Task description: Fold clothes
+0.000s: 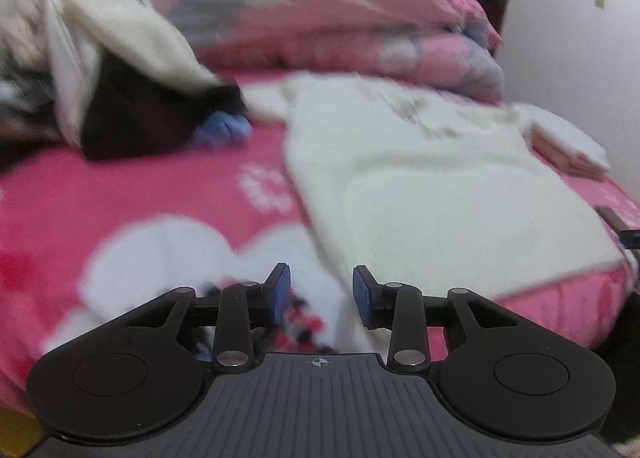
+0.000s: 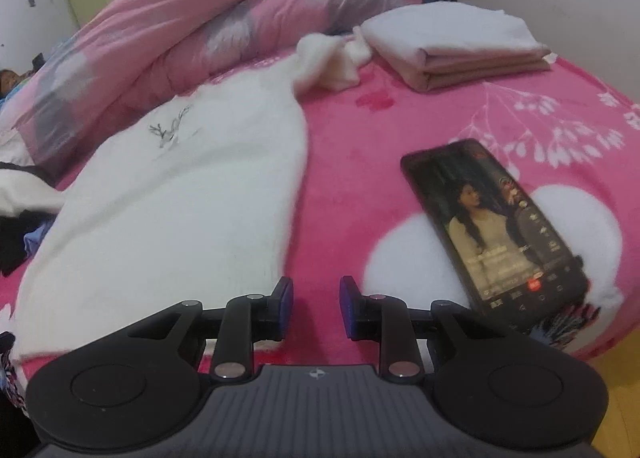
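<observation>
A white fuzzy sweater (image 1: 432, 186) with a small deer print lies flat on the pink bed cover (image 1: 140, 186). In the right wrist view the same sweater (image 2: 180, 194) stretches to the left, one sleeve (image 2: 332, 58) bunched at the far end. My left gripper (image 1: 321, 294) hovers open over the bed by the sweater's near left edge, nothing between its blue pads. My right gripper (image 2: 315, 308) is open too, just off the sweater's near right hem, holding nothing.
A phone (image 2: 492, 230) with a lit screen lies on the bed to the right. Folded white and beige cloths (image 2: 452, 46) are stacked at the far right. A pile of unfolded clothes (image 1: 104, 70) sits at the left. A rolled pink quilt (image 2: 192, 30) lies behind.
</observation>
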### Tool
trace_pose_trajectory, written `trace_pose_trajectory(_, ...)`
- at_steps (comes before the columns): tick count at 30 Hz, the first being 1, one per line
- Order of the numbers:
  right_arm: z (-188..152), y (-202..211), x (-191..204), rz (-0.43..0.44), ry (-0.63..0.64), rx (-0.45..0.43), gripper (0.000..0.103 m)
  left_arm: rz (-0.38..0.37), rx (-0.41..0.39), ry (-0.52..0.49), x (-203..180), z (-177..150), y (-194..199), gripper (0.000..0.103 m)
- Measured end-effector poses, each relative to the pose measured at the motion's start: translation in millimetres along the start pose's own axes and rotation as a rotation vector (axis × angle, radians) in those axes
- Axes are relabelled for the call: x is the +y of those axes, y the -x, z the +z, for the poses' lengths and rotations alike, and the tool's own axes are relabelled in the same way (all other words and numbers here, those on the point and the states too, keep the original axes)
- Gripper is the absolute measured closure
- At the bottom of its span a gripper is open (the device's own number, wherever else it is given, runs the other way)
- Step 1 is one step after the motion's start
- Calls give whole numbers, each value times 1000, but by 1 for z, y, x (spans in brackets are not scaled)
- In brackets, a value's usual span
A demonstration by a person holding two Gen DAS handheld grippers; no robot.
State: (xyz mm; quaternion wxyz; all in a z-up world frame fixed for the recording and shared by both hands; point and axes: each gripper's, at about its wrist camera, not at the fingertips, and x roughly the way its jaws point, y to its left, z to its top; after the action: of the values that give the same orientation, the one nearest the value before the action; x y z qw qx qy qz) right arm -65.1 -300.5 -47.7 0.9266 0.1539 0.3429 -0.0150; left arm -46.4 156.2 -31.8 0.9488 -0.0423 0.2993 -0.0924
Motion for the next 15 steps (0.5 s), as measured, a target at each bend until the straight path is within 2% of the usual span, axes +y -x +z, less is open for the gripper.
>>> trace_pose_trajectory(2,2,0,4,-6,12,-2,76,-2,-54,11,2,10,9,69)
trace_pose_trajectory(7,37,13,52,88,122,-71,76,-139,-86,-47,-25,35,-5,69)
trace_pose_trajectory(10,58,2,98,189,204,-83,76,-211,-52,-86,-46,36,-33,69)
trace_pose_trajectory(11,65,-8,116,224,229,-65,76,-237,-38,-96,-51,33,-43,69)
trace_pose_trajectory(13,78,-29,152,293,277,-28,76,-234,45,-100,-55,22,-64,70)
trace_pose_trajectory(15,89,-62,186,341,313,39,76,-244,71,-67,-50,9,-74,70)
